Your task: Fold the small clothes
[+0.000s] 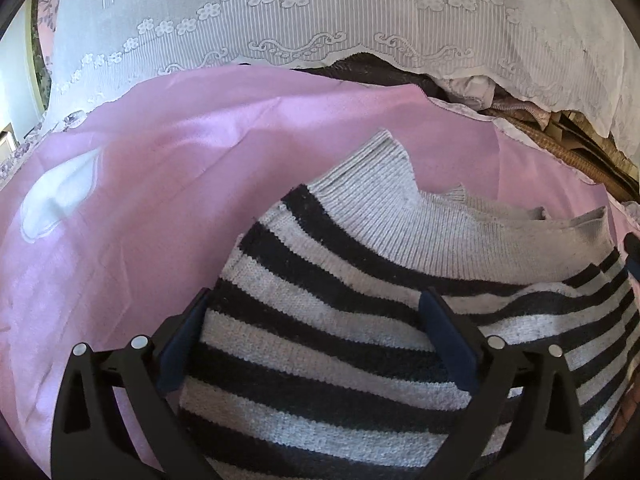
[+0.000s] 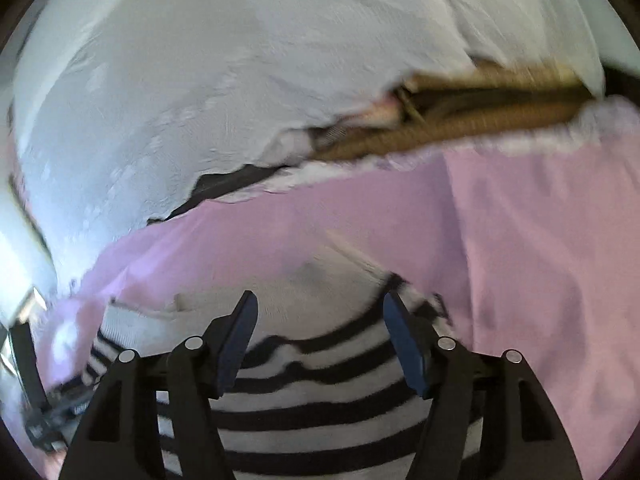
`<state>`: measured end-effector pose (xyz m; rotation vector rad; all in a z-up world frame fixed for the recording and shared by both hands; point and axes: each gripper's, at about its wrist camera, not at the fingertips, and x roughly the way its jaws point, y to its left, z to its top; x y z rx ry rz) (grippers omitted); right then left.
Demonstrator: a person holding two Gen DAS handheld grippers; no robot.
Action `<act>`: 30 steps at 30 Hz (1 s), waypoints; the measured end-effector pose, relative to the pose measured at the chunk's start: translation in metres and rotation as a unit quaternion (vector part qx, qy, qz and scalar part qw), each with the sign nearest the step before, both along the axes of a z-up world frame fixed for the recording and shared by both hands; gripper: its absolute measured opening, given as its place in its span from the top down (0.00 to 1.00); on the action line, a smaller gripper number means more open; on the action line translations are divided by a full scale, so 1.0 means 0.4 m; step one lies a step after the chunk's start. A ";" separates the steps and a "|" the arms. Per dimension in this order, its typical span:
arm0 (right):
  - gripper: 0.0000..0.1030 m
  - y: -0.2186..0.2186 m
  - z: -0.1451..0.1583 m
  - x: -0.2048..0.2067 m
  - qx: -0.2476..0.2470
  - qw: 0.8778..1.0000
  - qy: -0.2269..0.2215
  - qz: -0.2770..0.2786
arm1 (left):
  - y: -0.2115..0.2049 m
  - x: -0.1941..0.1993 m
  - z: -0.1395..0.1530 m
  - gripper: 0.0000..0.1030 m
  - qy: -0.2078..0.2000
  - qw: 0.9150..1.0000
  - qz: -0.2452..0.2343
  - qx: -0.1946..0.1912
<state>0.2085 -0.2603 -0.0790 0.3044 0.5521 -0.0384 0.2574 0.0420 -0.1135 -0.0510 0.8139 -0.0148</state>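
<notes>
A small knit garment with black and white stripes and a grey ribbed band lies rumpled on a pink cloth. My left gripper is open, its two blue-padded fingers spread over the striped part, just above or touching it. In the right wrist view, which is blurred by motion, the same striped garment lies below my right gripper, which is open with its fingers apart over the pale band. Neither gripper holds the fabric.
A white lace cloth hangs behind the pink cloth. Brown woven items and dark fabric show under its edge at the back. The other gripper shows at the far left of the right wrist view.
</notes>
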 end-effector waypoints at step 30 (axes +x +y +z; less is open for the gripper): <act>0.09 0.222 -0.088 -0.044 -0.153 0.981 0.074 0.096 | -0.002 0.005 -0.003 0.04 0.000 1.000 -0.001 0.009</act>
